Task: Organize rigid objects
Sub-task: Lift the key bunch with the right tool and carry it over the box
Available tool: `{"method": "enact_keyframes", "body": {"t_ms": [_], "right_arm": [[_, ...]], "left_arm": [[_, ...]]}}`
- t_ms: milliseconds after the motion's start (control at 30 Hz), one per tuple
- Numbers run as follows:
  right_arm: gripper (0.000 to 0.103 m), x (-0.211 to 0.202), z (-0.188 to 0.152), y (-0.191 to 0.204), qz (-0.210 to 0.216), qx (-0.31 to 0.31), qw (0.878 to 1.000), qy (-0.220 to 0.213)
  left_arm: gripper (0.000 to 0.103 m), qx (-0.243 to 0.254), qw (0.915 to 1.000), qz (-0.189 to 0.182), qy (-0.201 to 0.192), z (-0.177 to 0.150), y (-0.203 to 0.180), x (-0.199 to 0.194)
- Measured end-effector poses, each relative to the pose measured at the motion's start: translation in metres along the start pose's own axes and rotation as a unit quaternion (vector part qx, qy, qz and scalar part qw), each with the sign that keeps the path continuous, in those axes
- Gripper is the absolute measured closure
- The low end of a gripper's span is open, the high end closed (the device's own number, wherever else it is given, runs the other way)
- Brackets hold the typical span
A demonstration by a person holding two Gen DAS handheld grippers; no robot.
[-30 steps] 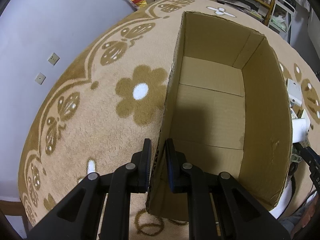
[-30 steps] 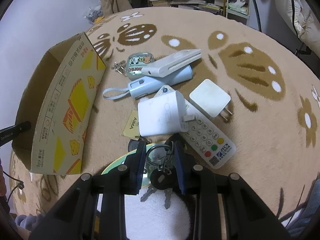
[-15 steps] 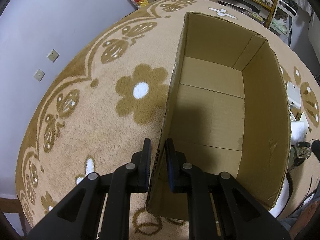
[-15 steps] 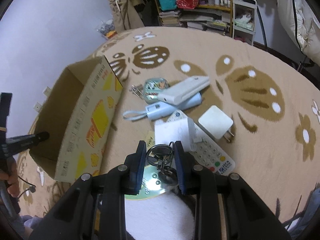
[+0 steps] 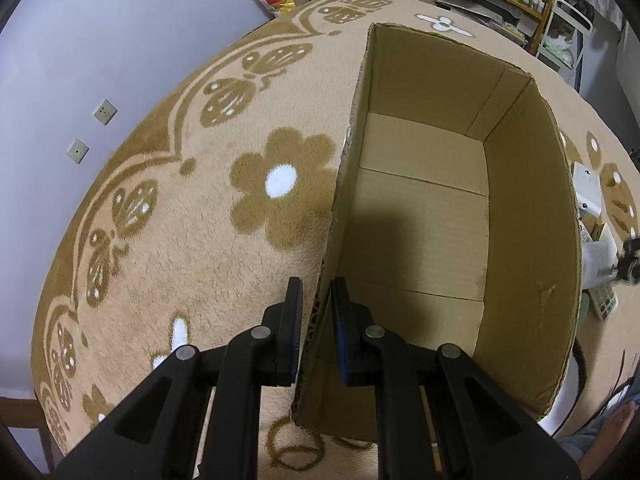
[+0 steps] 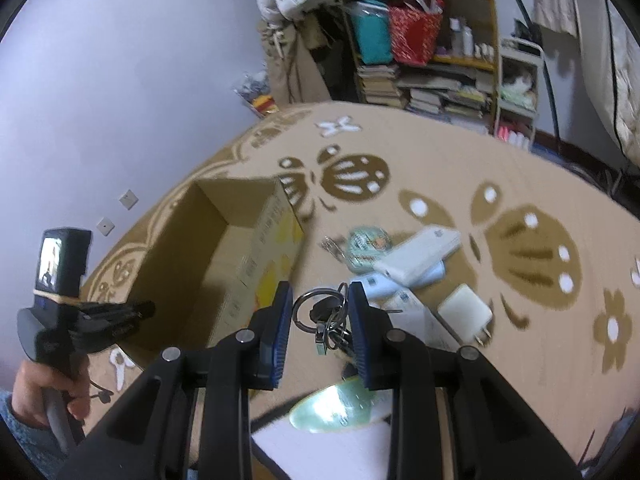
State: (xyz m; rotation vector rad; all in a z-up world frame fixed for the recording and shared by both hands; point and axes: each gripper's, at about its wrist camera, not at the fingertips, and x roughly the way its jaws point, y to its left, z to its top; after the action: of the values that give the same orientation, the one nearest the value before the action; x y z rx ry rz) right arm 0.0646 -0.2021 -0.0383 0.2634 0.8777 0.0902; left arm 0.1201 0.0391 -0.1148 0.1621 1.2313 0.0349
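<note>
An open cardboard box (image 5: 424, 216) stands on the flowered carpet; it also shows in the right wrist view (image 6: 224, 264). My left gripper (image 5: 315, 312) is shut on the box's near left wall. My right gripper (image 6: 320, 312) is shut on a bunch of keys (image 6: 326, 320) on metal rings and holds it lifted above the carpet, to the right of the box. Beyond the keys lie a white power bank (image 6: 418, 254), a light blue device (image 6: 380, 284), a round tin (image 6: 366, 248) and a white charger (image 6: 466, 312).
A CD (image 6: 332, 406) lies on something white below my right gripper. A remote control (image 5: 604, 302) lies right of the box. A cluttered bookshelf (image 6: 432, 52) stands at the far edge of the carpet. The wall (image 6: 120, 80) is on the left.
My right gripper has risen with the keys off the pile of objects and tilted up and toward the box. My left gripper has stayed clamped on the box wall.
</note>
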Motion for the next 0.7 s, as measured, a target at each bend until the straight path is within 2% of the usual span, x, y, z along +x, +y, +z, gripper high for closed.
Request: {"method": "enact_keyframes", "body": {"t_ms": [167,333,700], "right_arm": [[0.073,-0.002,0.020,0.019,0.018,-0.017,0.999,-0.024],[0.073,-0.009,0.034,0.044,0.054,-0.035,0.996,-0.058],[0.073,-0.022,0.029,0.102,0.100,-0.105,0.987,-0.076]], "left_arm": [[0.090,-0.004,1.0000,-0.005,0.002,0.000,0.001,0.001],[0.090,-0.002,1.0000,-0.004,0.005,0.001,0.000,0.004],[0.090,0.000,1.0000,-0.001,0.005,0.002,-0.002,0.004]]}}
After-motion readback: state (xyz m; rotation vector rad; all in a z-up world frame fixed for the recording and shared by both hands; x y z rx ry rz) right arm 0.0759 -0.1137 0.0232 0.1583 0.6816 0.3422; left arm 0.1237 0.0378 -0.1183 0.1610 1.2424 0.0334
